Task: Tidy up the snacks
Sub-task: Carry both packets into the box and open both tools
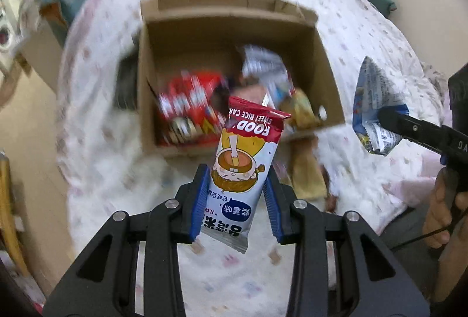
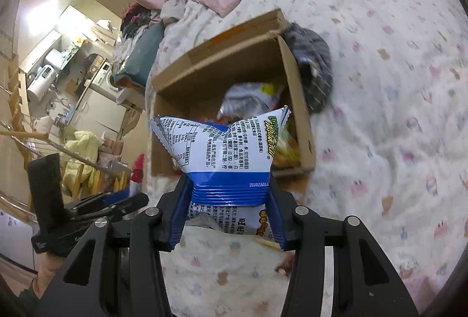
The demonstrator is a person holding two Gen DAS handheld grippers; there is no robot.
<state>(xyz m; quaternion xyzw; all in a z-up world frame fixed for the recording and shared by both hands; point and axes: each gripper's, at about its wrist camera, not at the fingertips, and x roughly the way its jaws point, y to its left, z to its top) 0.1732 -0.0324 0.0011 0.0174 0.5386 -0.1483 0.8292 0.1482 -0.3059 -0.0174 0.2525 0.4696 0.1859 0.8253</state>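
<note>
brown corrugated cardboard box (image 1: 327, 88) open-topped on the floral bedspread (image 1: 365, 33), with several packets already inside: a red snack packet (image 1: 190, 103) at the near left of the floor, a silvery-white packet (image 1: 263, 68) toward the far side, a yellow packet (image 1: 301, 109) at the near right corner; contents blurred, exact count not readable. left gripper (image 1: 237, 194) closed part-way on a rice cake packet (image 1: 248, 153), blue pads pressed against both long edges, red end of the wrapper pointing toward the box, packet lifted clear of the bedspread and short of the near rim. right gripper (image 2: 228, 200) likewise closed part-way on a blue-and-white puffed snack bag (image 2: 222, 147), pads squeezing the blue band across the bag, upper part ballooned above the pinch, bag held in front of the near wall of the box and not yet over the opening. dark checked cloth (image 2: 316, 68) lying against the outside of the box's right wall. judged status: sorting well under way, some snacks boxed, two more in hand and not yet deposited. remaining, as judged: carry each packet over the rim, release into free floor space at the far left of the box; a small brownish item just beyond the near wall possibly also to collect, identity unclear
</note>
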